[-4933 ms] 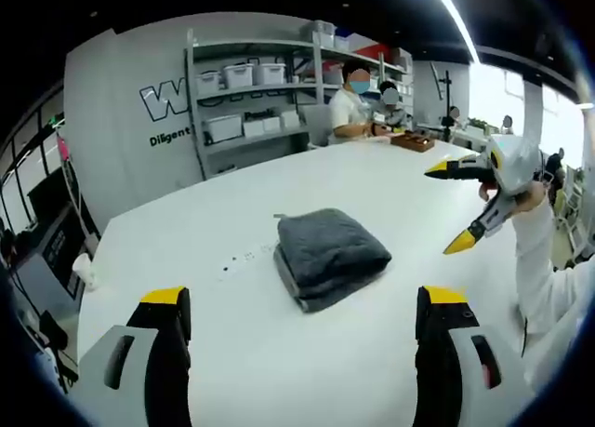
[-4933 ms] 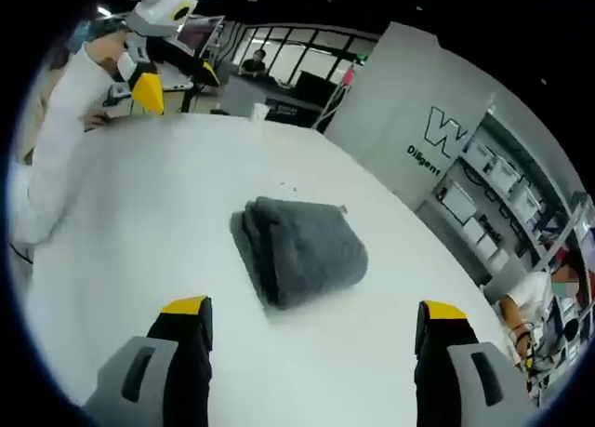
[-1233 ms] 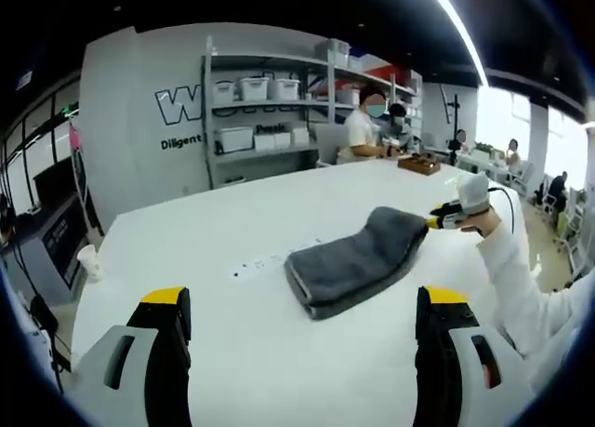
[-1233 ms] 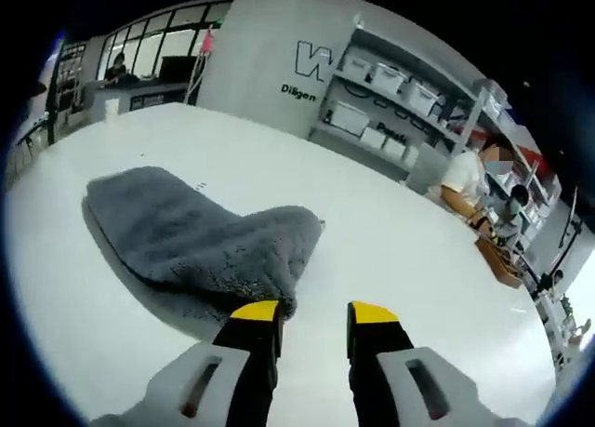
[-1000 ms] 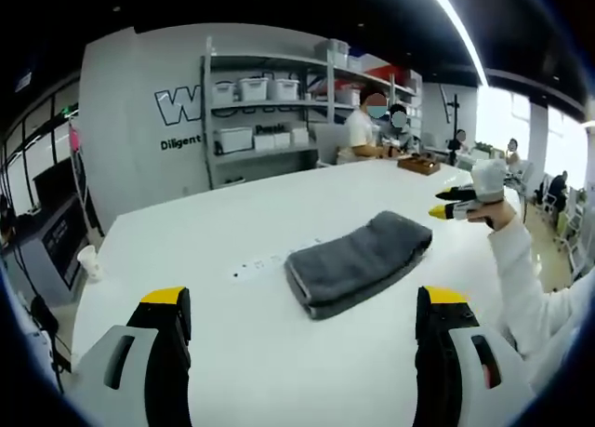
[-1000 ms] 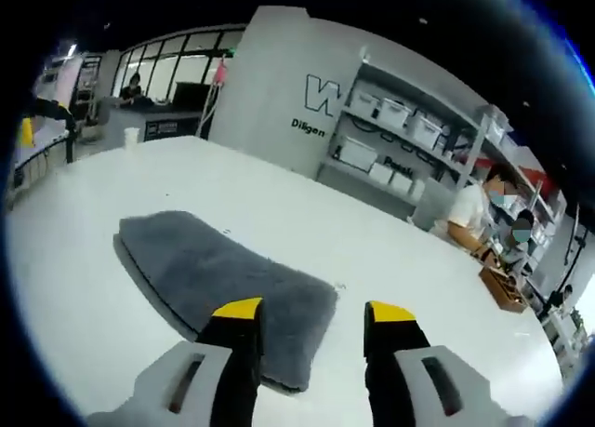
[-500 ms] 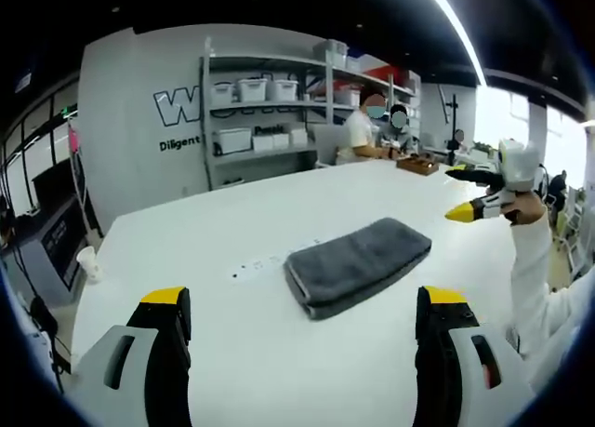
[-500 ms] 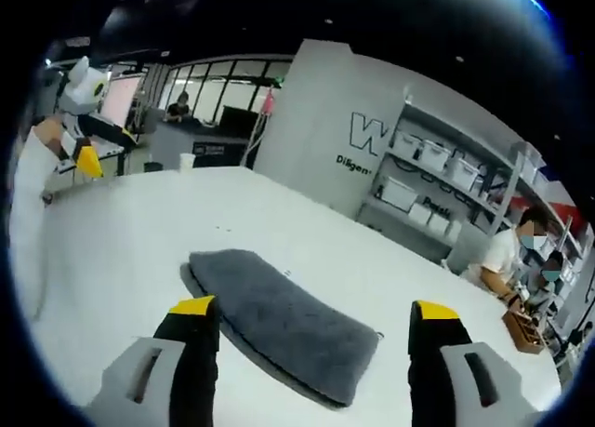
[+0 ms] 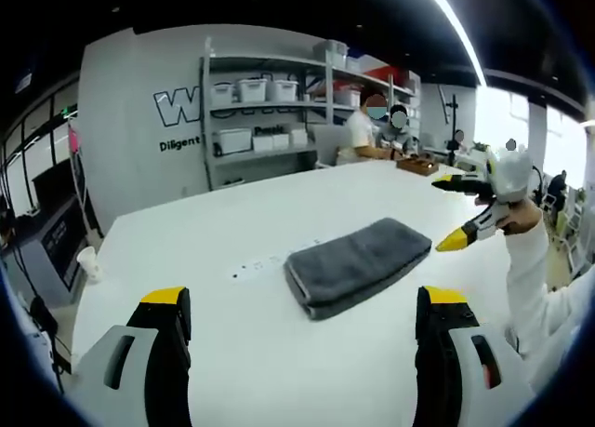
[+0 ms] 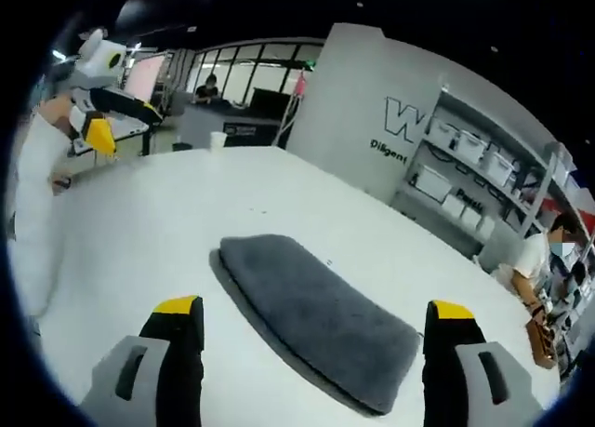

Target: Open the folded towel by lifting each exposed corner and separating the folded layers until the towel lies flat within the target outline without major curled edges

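Note:
A dark grey towel (image 9: pixel 357 261) lies on the white table (image 9: pixel 232 213), unfolded once into a long strip with layers still stacked along its near edge. My left gripper (image 9: pixel 302 301) hangs open well short of the towel, nothing between its jaws. My right gripper (image 9: pixel 448 210) is in the air beyond the towel's right end, open and empty, held by a hand in a white sleeve. In the right gripper view the towel (image 10: pixel 316 311) stretches between the wide-open jaws of the right gripper (image 10: pixel 316 313), and the left gripper (image 10: pixel 104 100) shows at upper left.
Shelves with white bins (image 9: pixel 251 106) stand behind the table. Two people (image 9: pixel 374 125) sit at the far end by a wooden box (image 9: pixel 418 165). A paper cup (image 9: pixel 90 260) stands near the table's left edge. Small dark marks (image 9: pixel 256 261) dot the table beside the towel.
The right gripper turned a towel layer over to the right, let it go, opened wide and rose clear. The towel went from a compact block to a long strip. The left gripper stayed put.

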The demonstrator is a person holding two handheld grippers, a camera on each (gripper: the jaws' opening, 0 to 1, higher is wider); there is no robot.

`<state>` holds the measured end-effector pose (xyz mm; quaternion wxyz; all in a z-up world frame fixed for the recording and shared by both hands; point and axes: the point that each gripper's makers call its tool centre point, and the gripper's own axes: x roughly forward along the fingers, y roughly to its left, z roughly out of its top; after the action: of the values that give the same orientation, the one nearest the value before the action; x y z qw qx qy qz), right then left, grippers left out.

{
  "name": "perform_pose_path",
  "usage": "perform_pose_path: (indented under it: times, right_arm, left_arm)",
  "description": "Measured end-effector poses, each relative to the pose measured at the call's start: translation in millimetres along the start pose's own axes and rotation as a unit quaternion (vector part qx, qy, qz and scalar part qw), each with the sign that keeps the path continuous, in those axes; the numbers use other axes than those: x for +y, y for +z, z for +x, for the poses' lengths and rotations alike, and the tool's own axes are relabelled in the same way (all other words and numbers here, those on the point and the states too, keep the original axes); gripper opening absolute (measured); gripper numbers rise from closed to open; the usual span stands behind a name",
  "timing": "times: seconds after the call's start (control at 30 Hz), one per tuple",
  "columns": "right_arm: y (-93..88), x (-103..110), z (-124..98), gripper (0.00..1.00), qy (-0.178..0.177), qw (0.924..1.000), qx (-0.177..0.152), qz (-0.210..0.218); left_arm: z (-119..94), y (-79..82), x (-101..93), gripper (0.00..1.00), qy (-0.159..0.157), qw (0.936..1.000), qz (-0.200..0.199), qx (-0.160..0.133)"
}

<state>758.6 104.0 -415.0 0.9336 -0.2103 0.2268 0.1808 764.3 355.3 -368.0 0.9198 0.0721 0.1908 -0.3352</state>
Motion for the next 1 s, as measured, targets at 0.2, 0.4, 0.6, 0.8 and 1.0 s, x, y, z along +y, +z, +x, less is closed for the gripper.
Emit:
perform_pose_path:
  times: [0.2, 0.4, 0.6, 0.8, 1.0]
  right_arm:
    - [1.2, 47, 42, 0.99, 0.061, 0.9974, 0.013, -0.037]
    - [17.2, 93, 84, 0.98, 0.102, 0.9933, -0.025, -0.048]
    - [12.7, 129, 121, 0.83, 0.126, 0.9886, -0.059, -0.059]
    - [13.4, 121, 139, 0.60, 0.096, 0.9856, -0.116, -0.076]
    - [9.0, 115, 161, 0.45, 0.073, 0.9880, -0.113, -0.076]
  left_arm:
    - [-2, 1.0, 2.4, 1.00, 0.000, 1.0000, -0.001, -0.002]
    - [-6, 2.3, 6.1, 1.00, -0.002, 1.0000, -0.002, -0.006]
    - [-10, 3.3, 11.9, 1.00, 0.001, 0.9998, -0.010, -0.015]
    - [-13, 6.7, 13.2, 1.00, -0.004, 0.9997, -0.011, -0.023]
    - [-12, 7.2, 17.4, 1.00, -0.003, 0.9996, -0.016, -0.023]
